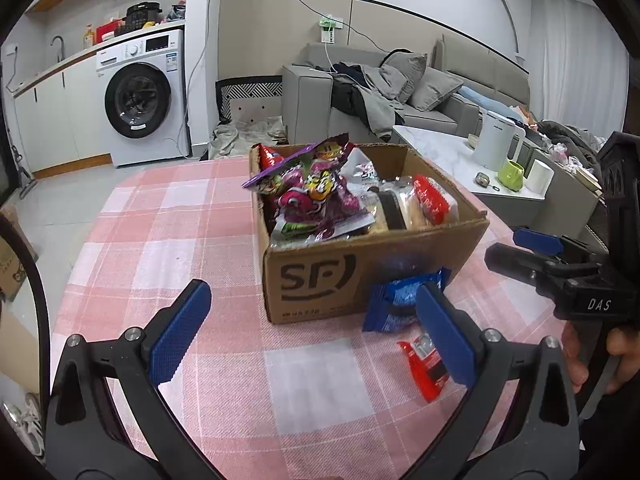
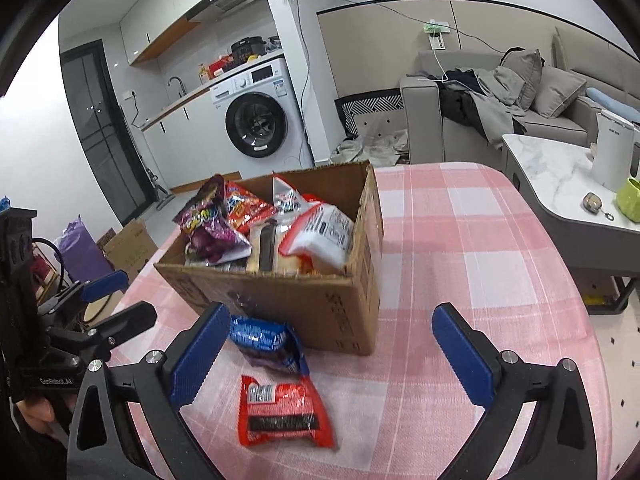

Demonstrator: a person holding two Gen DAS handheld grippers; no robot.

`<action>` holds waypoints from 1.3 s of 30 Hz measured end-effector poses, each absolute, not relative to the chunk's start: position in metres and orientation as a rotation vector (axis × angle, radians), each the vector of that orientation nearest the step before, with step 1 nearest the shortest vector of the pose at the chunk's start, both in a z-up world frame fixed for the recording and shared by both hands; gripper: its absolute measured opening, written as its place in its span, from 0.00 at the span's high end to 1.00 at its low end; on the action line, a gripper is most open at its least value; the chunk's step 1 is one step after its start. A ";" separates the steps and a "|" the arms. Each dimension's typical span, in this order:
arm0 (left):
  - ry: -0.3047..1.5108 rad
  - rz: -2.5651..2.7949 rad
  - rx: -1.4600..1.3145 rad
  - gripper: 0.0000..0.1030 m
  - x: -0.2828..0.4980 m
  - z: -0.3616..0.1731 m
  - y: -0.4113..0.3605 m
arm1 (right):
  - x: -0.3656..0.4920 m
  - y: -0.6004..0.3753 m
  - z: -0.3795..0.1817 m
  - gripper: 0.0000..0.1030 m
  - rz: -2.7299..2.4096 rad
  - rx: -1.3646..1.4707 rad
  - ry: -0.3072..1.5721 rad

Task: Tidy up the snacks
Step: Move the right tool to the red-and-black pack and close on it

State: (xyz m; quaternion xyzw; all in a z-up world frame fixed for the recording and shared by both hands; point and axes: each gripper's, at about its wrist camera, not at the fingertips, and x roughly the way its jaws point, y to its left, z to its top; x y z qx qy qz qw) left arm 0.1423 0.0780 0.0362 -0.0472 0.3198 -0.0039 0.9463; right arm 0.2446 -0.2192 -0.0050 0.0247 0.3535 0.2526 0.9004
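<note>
Cardboard box (image 1: 372,276) printed "SF", snack-filled; left gripper (image 1: 316,336) and right gripper (image 2: 332,354) both wide open, empty.

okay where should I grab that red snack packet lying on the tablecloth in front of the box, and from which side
Probably from straight above. The red snack packet lies flat on the tablecloth, apart from the blue packet and the cardboard box. Close the right gripper, jaws now open, across its puffy middle, one jaw on each long side, not on the thin crimped ends.
</note>
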 end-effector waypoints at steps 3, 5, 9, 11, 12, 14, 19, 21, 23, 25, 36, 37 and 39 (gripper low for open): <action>0.646 0.003 -0.090 0.01 0.134 0.033 0.077 | 0.240 -0.218 -0.010 0.01 0.527 0.040 0.751; 0.646 0.013 -0.089 0.01 0.128 0.029 0.077 | 0.237 -0.217 -0.013 0.00 0.525 0.028 0.766; 0.660 0.014 -0.094 0.01 0.126 0.023 0.078 | 0.230 -0.212 -0.025 0.00 0.529 -0.012 0.810; 0.668 0.015 -0.091 0.01 0.124 0.018 0.078 | 0.228 -0.210 -0.030 0.01 0.531 -0.027 0.822; 0.670 0.016 -0.087 0.01 0.123 0.016 0.078 | 0.226 -0.209 -0.034 0.00 0.531 -0.034 0.829; 0.677 0.020 -0.077 0.01 0.122 0.010 0.077 | 0.225 -0.207 -0.041 0.01 0.533 -0.046 0.850; 0.691 0.025 -0.083 0.01 0.123 0.001 0.077 | 0.223 -0.199 -0.054 0.01 0.541 -0.092 0.890; 0.693 0.026 -0.090 0.01 0.125 0.000 0.080 | 0.222 -0.197 -0.057 0.01 0.556 -0.098 0.902; 0.697 0.024 -0.107 0.01 0.127 -0.004 0.082 | 0.220 -0.194 -0.060 0.01 0.568 -0.104 0.908; 0.709 0.023 -0.120 0.01 0.129 -0.009 0.083 | 0.218 -0.190 -0.062 0.01 0.577 -0.117 0.911; 0.725 0.017 -0.104 0.01 0.132 -0.025 0.076 | 0.209 -0.173 -0.073 0.03 0.636 -0.150 0.930; 0.726 0.017 -0.104 0.01 0.133 -0.025 0.076 | 0.208 -0.171 -0.074 0.03 0.637 -0.153 0.929; 0.727 0.015 -0.107 0.01 0.133 -0.026 0.077 | 0.207 -0.168 -0.076 0.04 0.636 -0.168 0.929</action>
